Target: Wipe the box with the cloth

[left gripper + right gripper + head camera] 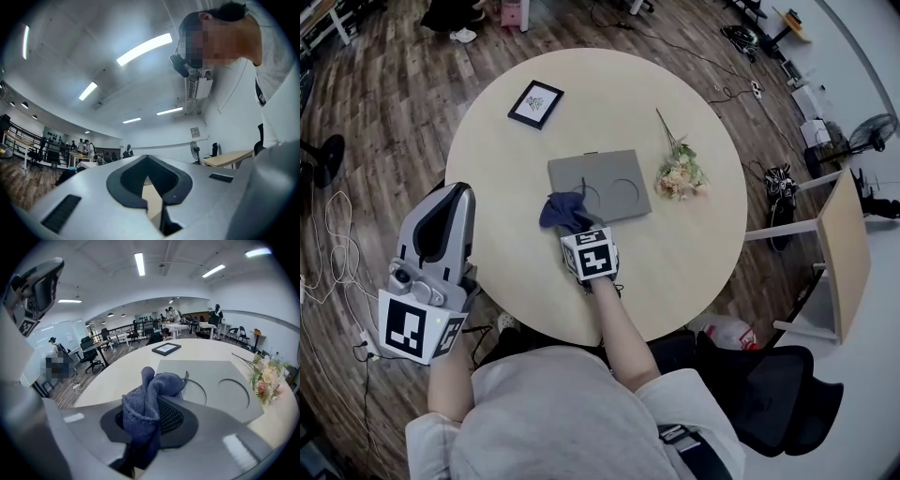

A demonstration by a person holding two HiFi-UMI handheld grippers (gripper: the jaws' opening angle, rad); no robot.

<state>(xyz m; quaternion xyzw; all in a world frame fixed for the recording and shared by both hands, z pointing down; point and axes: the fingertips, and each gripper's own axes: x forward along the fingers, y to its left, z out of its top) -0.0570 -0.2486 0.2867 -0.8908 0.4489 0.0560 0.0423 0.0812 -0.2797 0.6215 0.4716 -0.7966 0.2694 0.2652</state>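
A flat grey box (614, 187) with two circle outlines lies in the middle of the round table (694, 253); in the right gripper view the box (220, 376) lies just ahead. My right gripper (575, 228) is shut on a bunched dark blue cloth (562, 208) at the box's near left corner. The cloth (150, 390) sticks up between the jaws of that gripper (152, 411). My left gripper (450, 202) is held off the table's left edge, shut and holding nothing. In its own view the left gripper (149, 161) points up toward the ceiling.
A black picture frame (535, 103) lies at the table's far left. A bunch of dried flowers (680, 173) rests right of the box. A black chair (778, 394), a small side table (844, 248) and a fan (872, 131) stand to the right.
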